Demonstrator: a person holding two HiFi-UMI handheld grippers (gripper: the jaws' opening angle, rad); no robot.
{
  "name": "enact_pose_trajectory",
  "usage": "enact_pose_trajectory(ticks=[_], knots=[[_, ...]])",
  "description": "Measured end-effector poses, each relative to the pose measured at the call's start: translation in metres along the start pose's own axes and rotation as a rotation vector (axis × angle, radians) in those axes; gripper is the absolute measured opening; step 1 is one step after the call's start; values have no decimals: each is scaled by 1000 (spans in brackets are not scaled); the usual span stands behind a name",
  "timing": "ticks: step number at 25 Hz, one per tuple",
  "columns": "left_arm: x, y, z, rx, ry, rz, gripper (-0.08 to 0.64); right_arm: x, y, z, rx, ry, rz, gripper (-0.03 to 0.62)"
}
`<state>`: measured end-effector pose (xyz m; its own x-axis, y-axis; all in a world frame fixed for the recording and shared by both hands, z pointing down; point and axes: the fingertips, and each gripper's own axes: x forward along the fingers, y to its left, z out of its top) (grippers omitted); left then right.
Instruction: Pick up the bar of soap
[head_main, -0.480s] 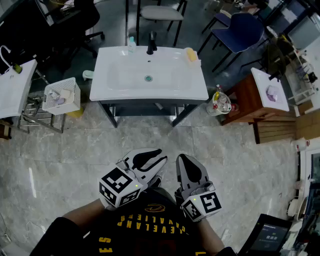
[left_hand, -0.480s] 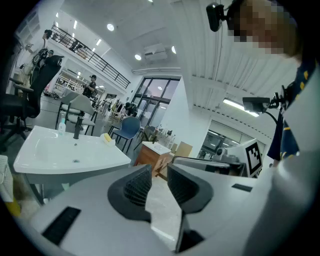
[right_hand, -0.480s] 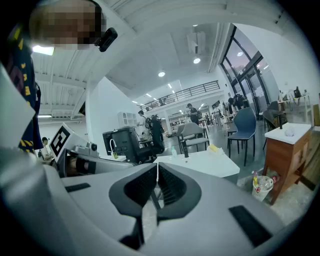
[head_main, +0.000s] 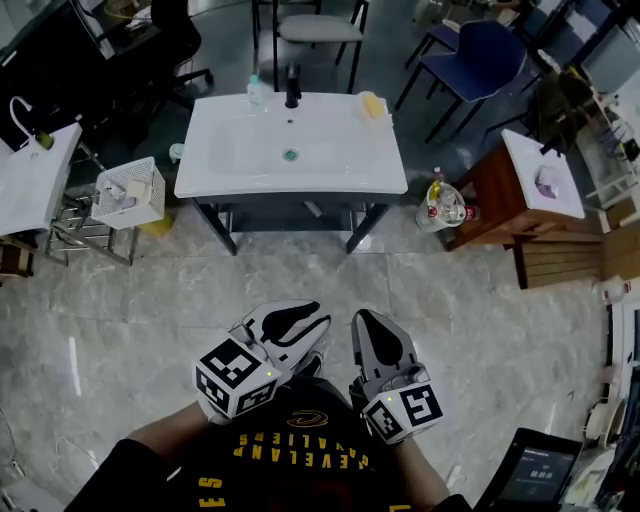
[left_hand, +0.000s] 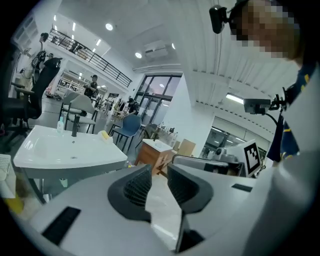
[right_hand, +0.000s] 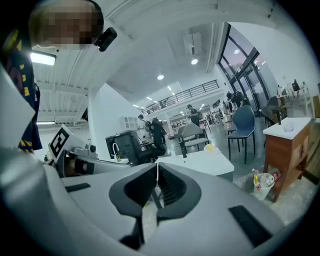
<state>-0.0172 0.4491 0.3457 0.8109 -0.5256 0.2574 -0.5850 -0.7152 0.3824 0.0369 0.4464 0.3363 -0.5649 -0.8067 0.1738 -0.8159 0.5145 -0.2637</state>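
The yellow bar of soap (head_main: 372, 104) lies on the back right corner of a white washbasin (head_main: 250, 170), to the right of the black faucet (head_main: 292, 88). It also shows small in the left gripper view as the soap (left_hand: 104, 135) and in the right gripper view as the soap (right_hand: 209, 147). Both grippers hang low by the person's waist, far from the basin. My left gripper (head_main: 300, 325) is open with nothing between its jaws. My right gripper (head_main: 366, 326) is shut and empty.
A clear bottle (head_main: 254, 92) stands left of the faucet. A white basket (head_main: 128, 192) sits left of the basin, a wooden cabinet (head_main: 540, 180) and a small bin (head_main: 443, 207) to its right. A blue chair (head_main: 478, 55) stands behind. Marble floor lies between me and the basin.
The basin and its surroundings have shifted slightly up and left in the head view. Both grippers hold the same place and the same jaw stance.
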Motion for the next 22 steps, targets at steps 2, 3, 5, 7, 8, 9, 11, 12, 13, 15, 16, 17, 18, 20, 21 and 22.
enact_pose_trajectory(ticks=[2,3,5,7,8,9,11,12,13,15,16,17,18,20,21,22], knots=[[8,-9,1,15,-2,7,106,-6,-6,6,-10,-14,13,21],[11,-13,1,23,-2,10,106,-9,-8,9,-19,-24,17,21],[17,-20,0,35,-1,13,106,-14,-14,13,-30,-39,17,23],[20,-25,0,38,-5,13,101,-16,-19,13,-19,-40,17,23],[20,-27,0,41,-8,11,79,-17,-21,12,-11,-38,19,23],[21,-28,0,47,-11,10,49,-16,-22,11,-5,-35,22,23],[24,-29,-1,60,-10,5,14,-14,-25,9,4,-28,30,23],[26,-29,-2,62,-7,4,14,-12,-26,8,8,-23,34,23],[27,-28,-4,58,-4,4,14,-9,-27,6,13,-17,39,23],[30,-25,-7,35,3,5,13,-6,-27,2,23,0,47,23],[32,-22,-8,24,7,5,14,-4,-28,0,27,9,47,23],[33,-18,-8,18,12,5,14,-1,-29,-1,31,17,45,23],[35,-13,-8,17,18,5,14,3,-31,-2,35,24,42,23],[39,-2,-4,19,26,1,14,14,-33,-2,42,31,35,23],[42,4,-1,20,27,-4,14,20,-35,-1,42,33,31,23],[44,10,3,21,26,-11,14,27,-37,0,42,34,24,23]])
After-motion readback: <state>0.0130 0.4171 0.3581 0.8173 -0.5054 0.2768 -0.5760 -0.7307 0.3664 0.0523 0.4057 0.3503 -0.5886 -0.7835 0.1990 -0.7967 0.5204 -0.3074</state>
